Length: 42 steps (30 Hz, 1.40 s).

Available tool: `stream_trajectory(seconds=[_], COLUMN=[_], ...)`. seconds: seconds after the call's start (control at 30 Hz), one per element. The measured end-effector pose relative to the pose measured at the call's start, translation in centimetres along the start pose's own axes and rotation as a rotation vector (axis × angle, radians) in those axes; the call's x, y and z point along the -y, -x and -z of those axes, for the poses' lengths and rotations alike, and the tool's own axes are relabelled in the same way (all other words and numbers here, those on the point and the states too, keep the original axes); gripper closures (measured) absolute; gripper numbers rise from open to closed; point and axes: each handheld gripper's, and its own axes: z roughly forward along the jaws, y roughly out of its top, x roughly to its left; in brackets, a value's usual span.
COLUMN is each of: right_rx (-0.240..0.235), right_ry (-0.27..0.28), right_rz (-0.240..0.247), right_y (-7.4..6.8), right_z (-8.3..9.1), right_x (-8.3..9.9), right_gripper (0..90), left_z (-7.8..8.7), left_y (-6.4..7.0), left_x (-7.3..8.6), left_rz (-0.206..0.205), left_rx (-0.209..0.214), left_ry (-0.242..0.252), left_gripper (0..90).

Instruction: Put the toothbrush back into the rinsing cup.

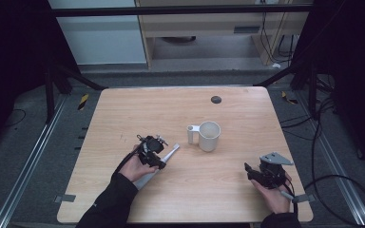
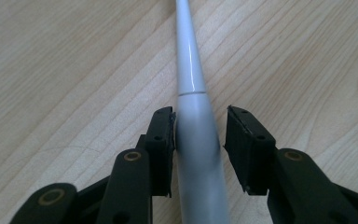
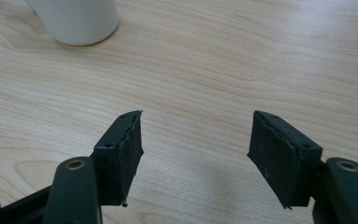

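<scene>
Item 1. Right tongs (image 1: 253, 172): near edge of the wooden surface (image 1: 237, 118), right side, held in a hand. Jaws spread wide, nothing between them, touching nothing. In the right gripper view they (image 3: 193, 154) face bare wood, with the base of the mug (image 3: 74, 21) ahead at upper left.

Item 2. Left tongs (image 1: 164, 164): near-left of centre, held low over the surface. In the left gripper view the left tongs (image 2: 198, 140) straddle the thick end of a grey-white tapered handle (image 2: 196, 121). The left jaw touches the handle's side; the right jaw stands a little apart from it. Partly open, not yet pinching.

Item 3. Tapered handle (image 1: 171, 154): lies flat on the surface, narrow end pointing up and right toward the mug, thick end under the left tongs. Kind of tool not certain; the tip is too small to tell.

Item 4. White mug (image 1: 209, 136): upright, mid-surface, handle to its left, well apart from both tongs.

Item 5. Dark round mark (image 1: 216, 99): far edge of the surface.

Handling note (judgement): step in hand looks like the grasp of the handle. Centre the handle between the jaws, close squarely on the thick section, not the taper, where it could slip forward; lift level.
</scene>
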Motion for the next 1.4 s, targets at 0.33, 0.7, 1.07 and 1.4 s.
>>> stream_trajectory(seconds=[0.33, 0.7, 1.07, 1.4], right_rx=[-0.003, -0.004, -0.007, -0.006], right_ry=[-0.005, -0.007, -0.009, -0.008], right_rz=[0.001, 0.002, 0.000, -0.002], right_y=[0.0, 0.0, -0.1, 0.0], right_z=[0.0, 0.0, 0.0, 0.1], right_x=[0.0, 0.0, 0.0, 0.0], right_gripper=[34.6, 34.9, 35.2, 35.4], left_z=[-0.4, 0.7, 4.3, 7.7], left_y=[-0.2, -0.1, 0.3, 0.3], left_x=[0.1, 0.4, 1.5, 2.1], left_rz=[0.007, 0.009, 0.017, 0.044], left_rx=[0.012, -0.007, -0.016, -0.049], left_ry=[-0.004, 0.032, 0.145, 0.313], left_gripper=[66.1, 67.0, 67.2, 67.3])
